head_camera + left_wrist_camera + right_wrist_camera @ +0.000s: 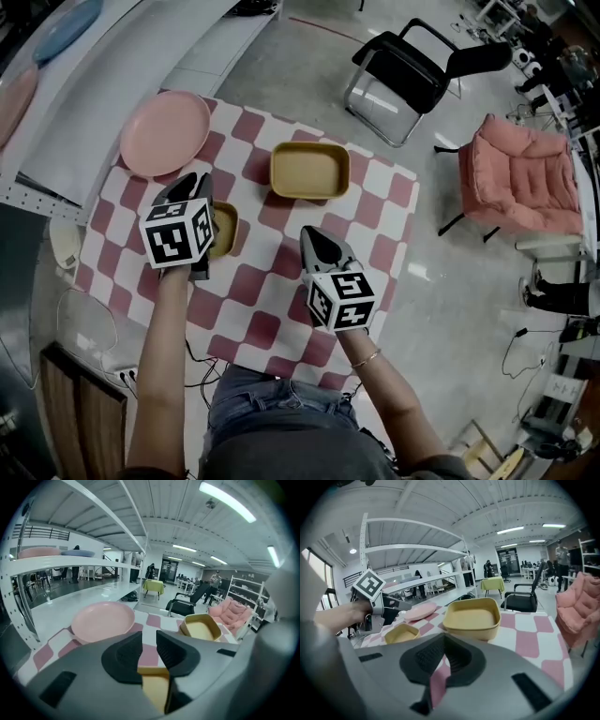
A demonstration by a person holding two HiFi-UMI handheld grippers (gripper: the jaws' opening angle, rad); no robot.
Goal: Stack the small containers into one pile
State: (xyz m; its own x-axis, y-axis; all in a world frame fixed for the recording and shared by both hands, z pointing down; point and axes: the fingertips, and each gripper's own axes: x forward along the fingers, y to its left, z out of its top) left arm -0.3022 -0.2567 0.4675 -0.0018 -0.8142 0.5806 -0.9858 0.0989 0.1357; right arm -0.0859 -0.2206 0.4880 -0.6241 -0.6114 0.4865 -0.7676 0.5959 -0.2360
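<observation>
Head view: small container (223, 231) beside left gripper (194, 180)

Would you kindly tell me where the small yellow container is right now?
Head view: the small yellow container sits left on the checked table, partly hidden by the left gripper, near the pink plate.

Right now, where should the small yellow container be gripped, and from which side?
Grip the small yellow container by one thin side wall, straddling the rim from above. It sits upright and open-topped on the table, probably too low for a sideways hold.
</observation>
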